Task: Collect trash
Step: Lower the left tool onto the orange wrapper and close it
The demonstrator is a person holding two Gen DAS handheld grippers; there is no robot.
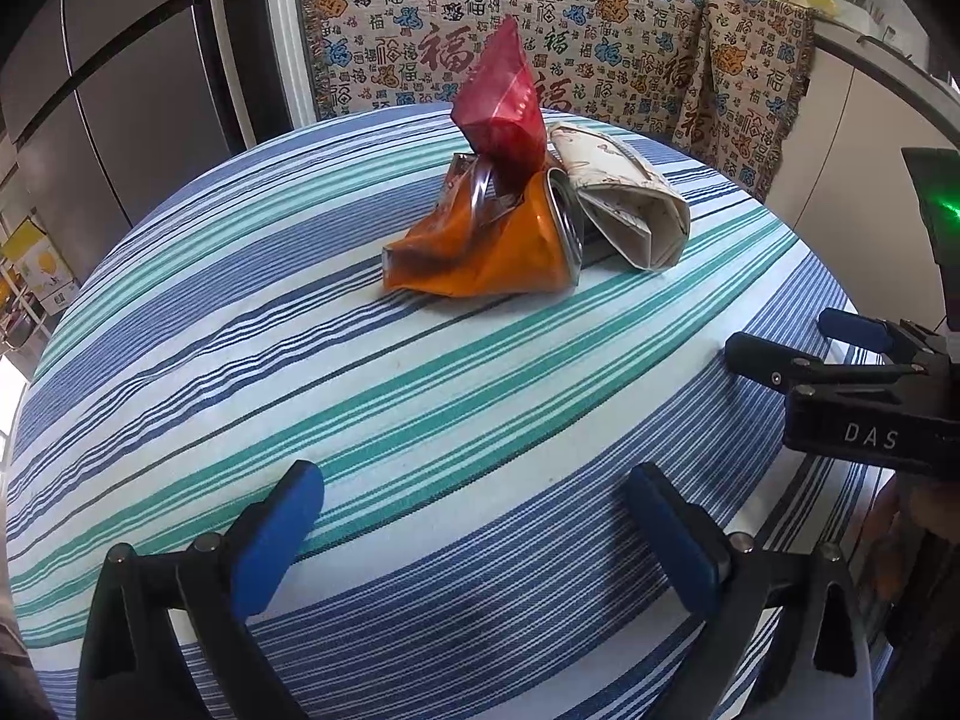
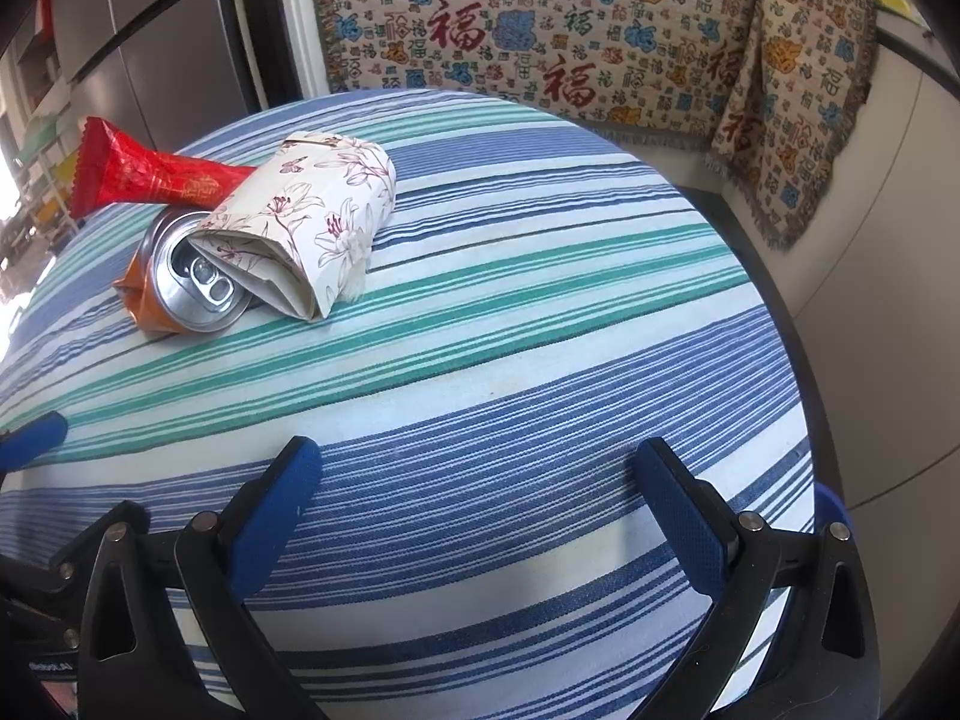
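striped tablecloth [image 1: 420, 396], patterned throw [image 2: 600, 48], fridge [image 1: 120, 90]

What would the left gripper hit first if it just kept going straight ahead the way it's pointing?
Probably the crushed orange can: it lies nearest, ahead of the open left gripper, with only striped tablecloth between. Depth is uncertain.

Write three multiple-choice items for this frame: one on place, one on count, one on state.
1. The floral paper packet lies:
A. against the can's top
B. alone at the table edge
C. in a gripper

2. Trash pieces on the striped tablecloth:
A. one
B. three
C. five

3. The orange can is:
A. upright, intact
B. crushed, on its side
C. held

Key: 1 A, packet overlaps the can's lid; 2 B, can, packet, red wrapper; 3 B, dented body lying flat, with left gripper and right gripper both open and empty.
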